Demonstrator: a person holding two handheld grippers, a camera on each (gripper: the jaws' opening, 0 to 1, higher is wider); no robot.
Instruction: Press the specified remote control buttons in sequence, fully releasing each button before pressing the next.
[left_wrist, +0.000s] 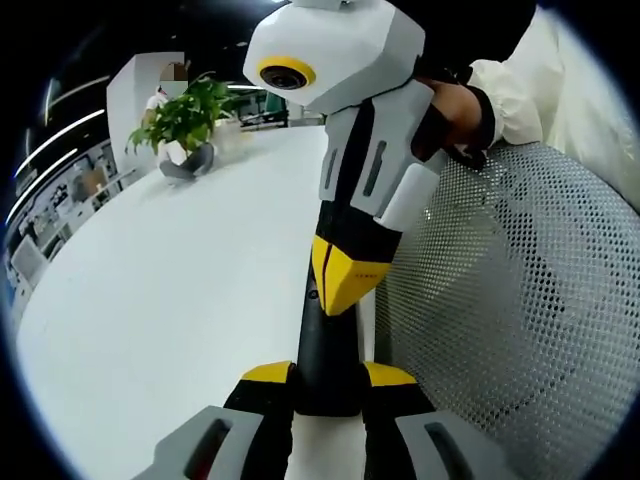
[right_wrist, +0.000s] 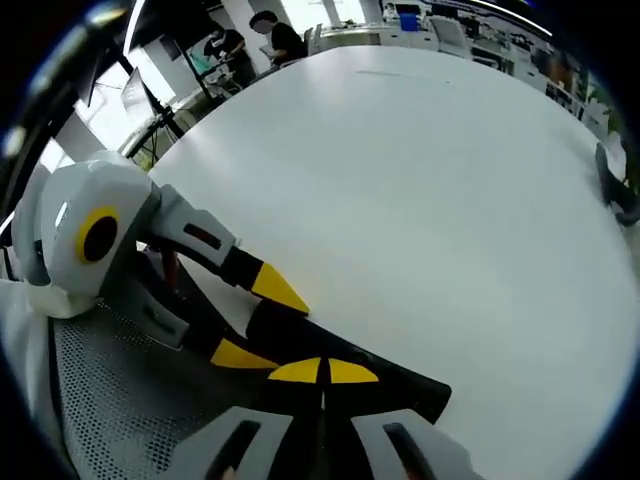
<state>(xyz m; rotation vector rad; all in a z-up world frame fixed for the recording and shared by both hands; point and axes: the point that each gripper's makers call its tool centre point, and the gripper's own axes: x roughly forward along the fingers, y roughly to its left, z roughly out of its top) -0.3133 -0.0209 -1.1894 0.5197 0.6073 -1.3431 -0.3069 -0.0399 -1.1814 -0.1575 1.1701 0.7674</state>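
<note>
counter (left_wrist: 180, 300): white, broad | potted plant (left_wrist: 185, 125): green, at far edge of counter | mesh chair back (left_wrist: 520, 320): white, beside counter | two people (right_wrist: 250, 40): beyond counter

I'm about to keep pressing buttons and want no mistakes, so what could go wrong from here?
1. The remote lies near the table edge beside a mesh chair; a hard push might slide it out of the left gripper.
2. The right gripper, jaws shut, covers the buttons, so it could catch a neighbouring one unnoticed.
</note>
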